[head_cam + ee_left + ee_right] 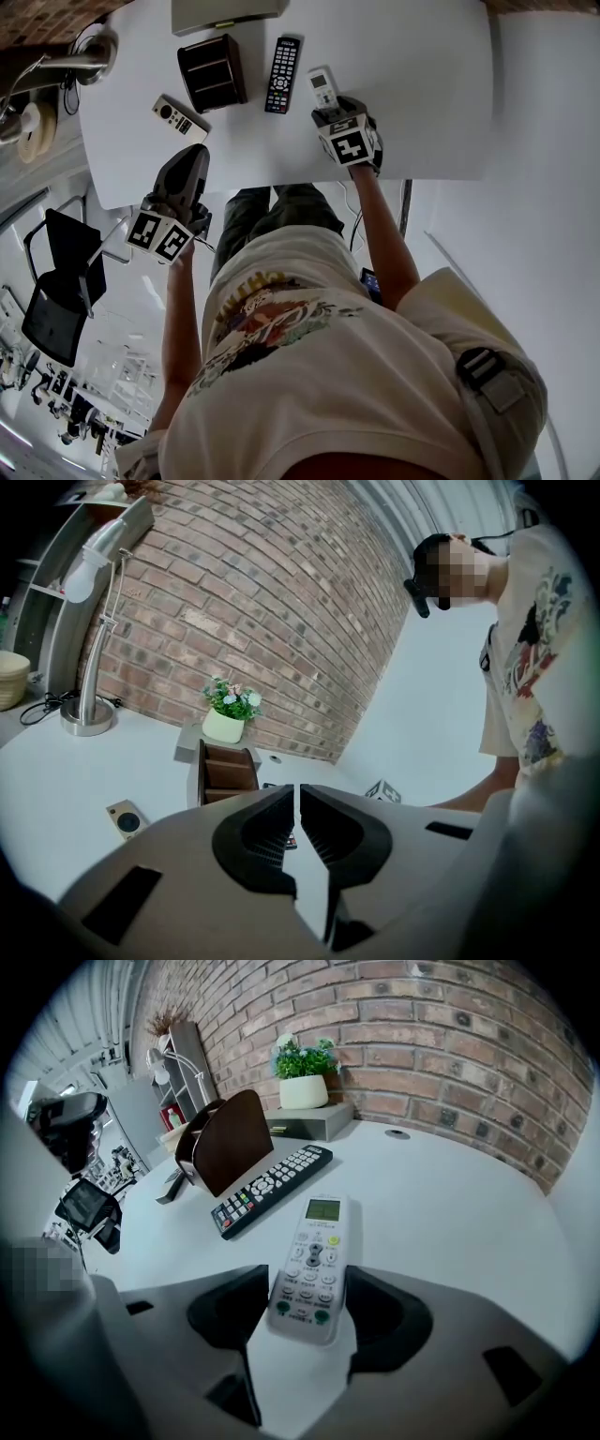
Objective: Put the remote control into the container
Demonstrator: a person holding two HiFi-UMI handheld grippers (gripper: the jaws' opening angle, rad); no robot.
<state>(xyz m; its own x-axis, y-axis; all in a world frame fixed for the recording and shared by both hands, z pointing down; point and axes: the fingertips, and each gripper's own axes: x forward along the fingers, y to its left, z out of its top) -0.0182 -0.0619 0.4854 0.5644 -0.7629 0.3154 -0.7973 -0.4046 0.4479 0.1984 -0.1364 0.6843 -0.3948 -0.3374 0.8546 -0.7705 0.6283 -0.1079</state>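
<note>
Poising right hand-held gripper (302, 1312), jaws apart, astride white remote control (314, 1251) lying flat on counter (441, 1204), apart from brown container (230, 1138); seemingly setting up the grasp, next needing closing and lifting. Holding left hand-held gripper (297, 827) aside, jaws together, empty.

You wear a cream T-shirt (309, 375) with a colourful print, dark trousers (281, 208) and a grey buckled strap (487, 373). Your left gripper (195, 156) and right gripper (330, 114) are grey, with black-and-white marker cubes (349, 142).

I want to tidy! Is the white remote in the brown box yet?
Not yet. The white remote lies on the table, outside the brown box, between the jaws of the right tool.
</note>
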